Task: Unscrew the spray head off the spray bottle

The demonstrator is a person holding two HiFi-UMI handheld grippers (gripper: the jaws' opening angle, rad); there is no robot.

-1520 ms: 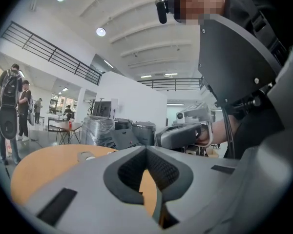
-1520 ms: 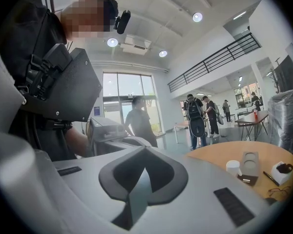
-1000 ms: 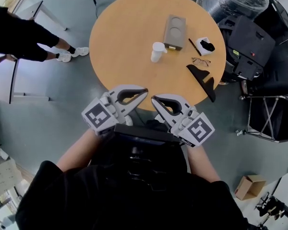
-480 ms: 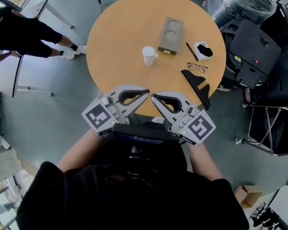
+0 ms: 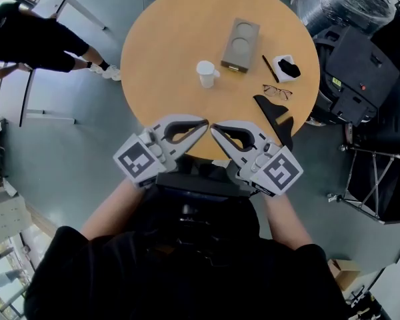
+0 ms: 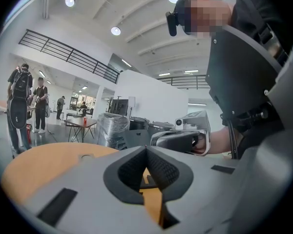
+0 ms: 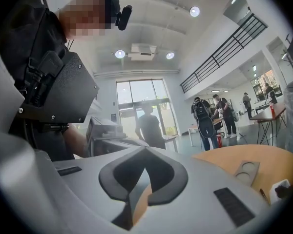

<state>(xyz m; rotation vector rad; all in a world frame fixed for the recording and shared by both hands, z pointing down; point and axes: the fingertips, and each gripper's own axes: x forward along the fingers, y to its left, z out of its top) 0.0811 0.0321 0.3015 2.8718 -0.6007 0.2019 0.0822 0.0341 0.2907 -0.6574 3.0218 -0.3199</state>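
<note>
**So far, both tongs shut and empty, with the bottle out of reach**

Plainly, we have not yet started on the task. We hold the left tongs and the right tongs side by side in front of the chest, tips almost meeting over the near edge of the round worktop. In each gripper view the jaws are pressed together with nothing between them. We read this as a ready pose, with the two tools brought up level and matched before either one is sent out.

The spray bottle stands upright near the middle of the worktop, well apart from both tongs, its spray head on top and apparently screwed on. Just beside it, toward the far right edge, lies a grey tray. A pair of glasses sits nearer the right edge.

The bottle has bare wood on its near and left sides. That suits us, since we judge one pair of tongs must clamp the body while the other grips and turns the head. Both will need to open first and travel inward from the near edge.
</note>
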